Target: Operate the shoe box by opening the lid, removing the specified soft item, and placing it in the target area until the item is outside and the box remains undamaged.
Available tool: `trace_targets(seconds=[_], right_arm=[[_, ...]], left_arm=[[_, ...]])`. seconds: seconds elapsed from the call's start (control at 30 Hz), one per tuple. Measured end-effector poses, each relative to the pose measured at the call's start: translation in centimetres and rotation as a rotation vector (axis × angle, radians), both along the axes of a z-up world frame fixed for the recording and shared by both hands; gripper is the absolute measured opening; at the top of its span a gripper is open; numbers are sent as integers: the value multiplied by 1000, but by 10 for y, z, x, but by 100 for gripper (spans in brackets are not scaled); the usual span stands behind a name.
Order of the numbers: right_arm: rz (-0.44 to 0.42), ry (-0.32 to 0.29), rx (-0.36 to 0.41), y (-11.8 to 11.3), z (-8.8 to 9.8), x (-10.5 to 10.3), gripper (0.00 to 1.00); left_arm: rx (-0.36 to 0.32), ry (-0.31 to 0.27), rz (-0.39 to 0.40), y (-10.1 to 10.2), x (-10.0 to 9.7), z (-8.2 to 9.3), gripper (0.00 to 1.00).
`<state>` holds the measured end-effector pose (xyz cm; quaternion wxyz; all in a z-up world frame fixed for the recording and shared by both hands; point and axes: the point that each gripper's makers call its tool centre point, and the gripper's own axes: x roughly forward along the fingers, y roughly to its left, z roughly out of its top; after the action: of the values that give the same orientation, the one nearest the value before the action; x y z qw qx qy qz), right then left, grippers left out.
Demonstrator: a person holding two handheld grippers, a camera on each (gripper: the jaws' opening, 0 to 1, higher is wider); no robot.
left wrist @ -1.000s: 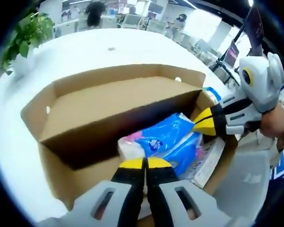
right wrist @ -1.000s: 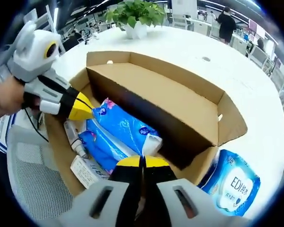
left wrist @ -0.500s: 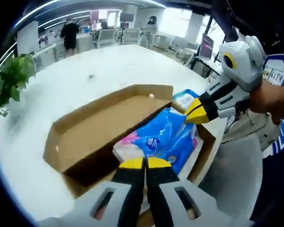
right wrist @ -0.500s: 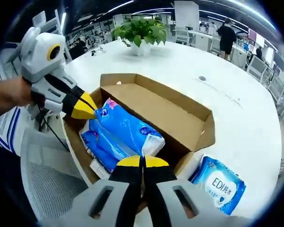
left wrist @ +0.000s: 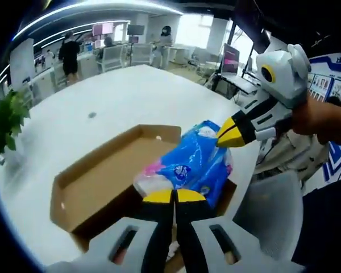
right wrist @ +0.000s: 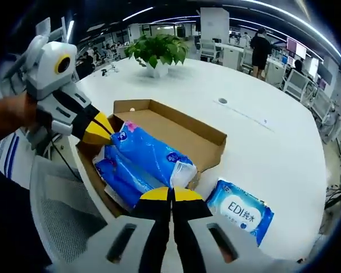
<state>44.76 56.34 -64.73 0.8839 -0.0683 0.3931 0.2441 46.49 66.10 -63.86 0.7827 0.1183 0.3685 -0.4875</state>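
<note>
So both grippers are clamped onto the same thing here. In the left gripper view, the left gripper (left wrist: 173, 196) sits bottom centre with its yellow tips pressed together on the near end of the blue tissue pack (left wrist: 193, 165); the right gripper (left wrist: 227, 133) comes in from the right of the frame and pinches the far end. The right gripper view shows it mirrored: right gripper (right wrist: 171, 195) bottom centre, pinched on the white end of the pack (right wrist: 148, 159), left gripper (right wrist: 99, 131) biting the other end at centre left.

The pack hangs just above the open shoe box (left wrist: 96, 182), which sits mid-frame on the white table (left wrist: 131, 91) with its lid folded back.

Handling guess: it looks light and squishy, plastic wrap over soft tissue, so probably slick and saggy in the middle. Grabbing both ends at the crimped wrap seems right; a hard squeeze mid-body would just dent it.

Versus a second ago: the box looks way smaller and lower in both views and more table shows, so the hands have gone up and the pack has come out of the box with them. The second pack marked EDI (right wrist: 241, 210), lower right beside the box, hasn't budged.
</note>
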Motion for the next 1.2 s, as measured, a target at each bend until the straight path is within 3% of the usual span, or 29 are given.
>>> trace_targets(seconds=[0.53, 1.2], right_arm=[[-101, -10, -10, -67, 2, -11, 0], [-191, -5, -21, -151, -10, -16, 0]], left_arm=[[-11, -4, -98, -67, -9, 3, 0], [4, 19, -197, -153, -15, -12, 0]])
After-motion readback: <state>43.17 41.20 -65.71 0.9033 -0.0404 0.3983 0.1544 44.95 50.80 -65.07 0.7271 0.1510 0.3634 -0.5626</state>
